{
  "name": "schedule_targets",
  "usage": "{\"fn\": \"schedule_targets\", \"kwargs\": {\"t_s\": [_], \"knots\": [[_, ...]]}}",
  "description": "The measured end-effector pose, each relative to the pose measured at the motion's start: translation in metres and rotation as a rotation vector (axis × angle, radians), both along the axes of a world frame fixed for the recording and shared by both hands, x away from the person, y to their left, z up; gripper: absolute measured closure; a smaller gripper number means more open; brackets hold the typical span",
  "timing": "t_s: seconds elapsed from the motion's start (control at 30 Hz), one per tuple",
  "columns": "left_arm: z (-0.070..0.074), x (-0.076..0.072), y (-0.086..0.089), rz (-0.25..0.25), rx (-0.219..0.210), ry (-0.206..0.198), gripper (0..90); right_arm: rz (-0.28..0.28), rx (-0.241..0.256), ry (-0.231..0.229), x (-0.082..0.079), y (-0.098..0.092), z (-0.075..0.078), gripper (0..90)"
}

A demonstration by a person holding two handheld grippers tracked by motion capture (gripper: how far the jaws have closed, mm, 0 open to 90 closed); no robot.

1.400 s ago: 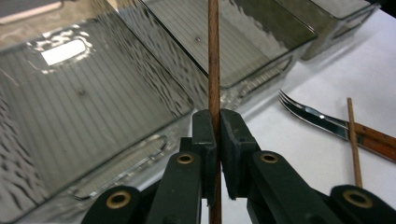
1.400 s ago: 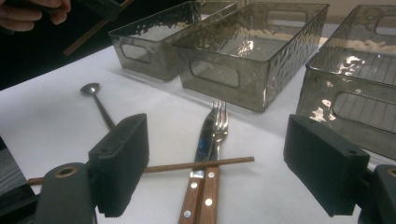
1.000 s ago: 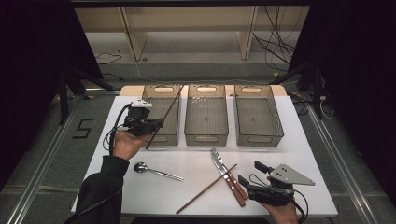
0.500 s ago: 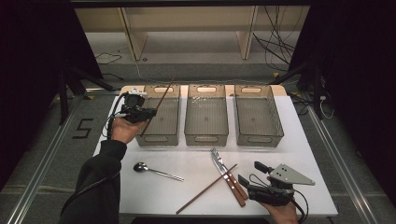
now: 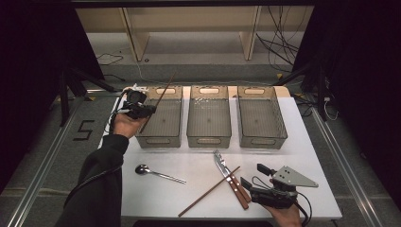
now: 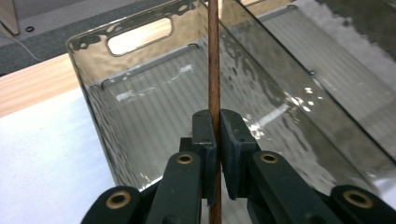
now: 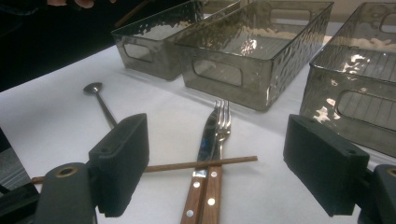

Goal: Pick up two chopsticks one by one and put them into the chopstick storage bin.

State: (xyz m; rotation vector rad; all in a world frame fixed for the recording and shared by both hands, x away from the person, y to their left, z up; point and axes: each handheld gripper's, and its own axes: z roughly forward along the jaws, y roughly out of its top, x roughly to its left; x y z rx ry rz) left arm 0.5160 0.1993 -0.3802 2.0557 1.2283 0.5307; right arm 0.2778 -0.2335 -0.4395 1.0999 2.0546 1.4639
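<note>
My left hand-held gripper point(image 5: 144, 109) is raised at the far left of the surface point(image 5: 302, 142), gripped in my left hand point(image 5: 124, 124), with the dark-sleeved forearm point(image 5: 101, 175) stretching forward from the bottom edge. In the left gripper view its jaws stand almost together, pinching a chopstick point(image 6: 214, 70) (thin and brown) that runs straight up between the pads. My right hand-held gripper point(image 5: 249, 185) sits low at the near right, close to the surface edge, pointing left, the grey plate on top and the cable looping beside it. Its jaws stand wide apart in the right gripper view, nothing between them. Only a little of my right hand point(image 5: 283, 216) shows beneath it.
</note>
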Motion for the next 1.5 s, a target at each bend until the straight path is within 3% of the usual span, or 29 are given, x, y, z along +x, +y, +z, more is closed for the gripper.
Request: {"fn": "schedule_targets", "kwargs": {"t_s": [0.17, 0.5, 0.93, 1.27, 1.37, 1.43, 1.5], "knots": [[-0.006, 0.006, -0.001, 0.008, 0.030, 0.005, 84.4, 0.000, 0.003, 0.000, 0.000, -0.001, 0.000, 23.1], [-0.017, 0.007, -0.001, 0.012, 0.025, 0.019, 84.4, 0.002, 0.003, -0.002, 0.000, -0.001, 0.000, 23.2], [-0.031, 0.005, 0.002, 0.037, 0.032, 0.082, 84.1, 0.004, 0.004, -0.003, -0.001, 0.000, 0.000, 23.2], [-0.035, 0.007, 0.003, 0.059, 0.031, 0.090, 82.8, 0.005, 0.004, -0.003, -0.001, 0.000, 0.000, 23.2], [-0.035, 0.007, 0.003, 0.069, 0.028, 0.100, 67.2, 0.004, 0.004, -0.003, -0.001, 0.000, 0.000, 23.2], [-0.032, 0.005, 0.003, 0.065, 0.023, 0.102, 67.9, 0.003, 0.005, -0.003, -0.001, 0.000, 0.000, 23.2], [-0.029, 0.004, 0.002, 0.065, 0.013, 0.103, 62.5, 0.003, 0.004, -0.003, -0.001, 0.000, 0.000, 23.2]]}}
